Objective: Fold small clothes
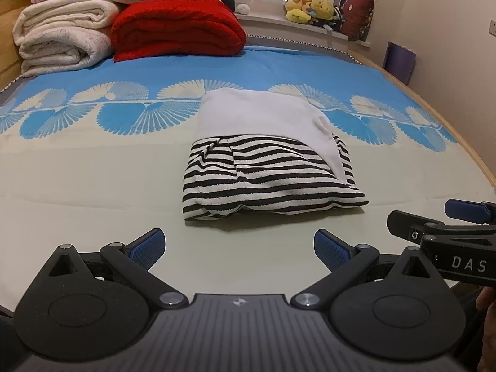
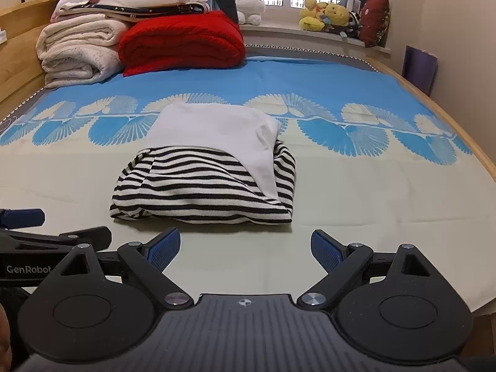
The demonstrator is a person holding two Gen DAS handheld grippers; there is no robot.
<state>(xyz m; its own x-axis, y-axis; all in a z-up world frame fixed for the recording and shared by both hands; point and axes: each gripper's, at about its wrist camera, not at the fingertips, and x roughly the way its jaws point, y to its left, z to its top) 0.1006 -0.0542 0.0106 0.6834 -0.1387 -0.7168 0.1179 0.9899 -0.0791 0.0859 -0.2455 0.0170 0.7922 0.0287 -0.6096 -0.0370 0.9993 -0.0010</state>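
The left gripper [image 1: 238,249] and right gripper [image 2: 246,249] both gape wide, holding nothing. The folded striped shirt [image 1: 266,183] lies just ahead on the bed [image 1: 93,186].

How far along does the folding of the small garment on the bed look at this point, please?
Done: the striped garment lies on the bed as a compact bundle, white panel on top. In hand: nothing; the left gripper and right gripper are open, short of it. Left: perhaps tidying its uneven near edge.

Both wrist views low, forward, near garment [image 1: 266,167]; probably side-by-side.
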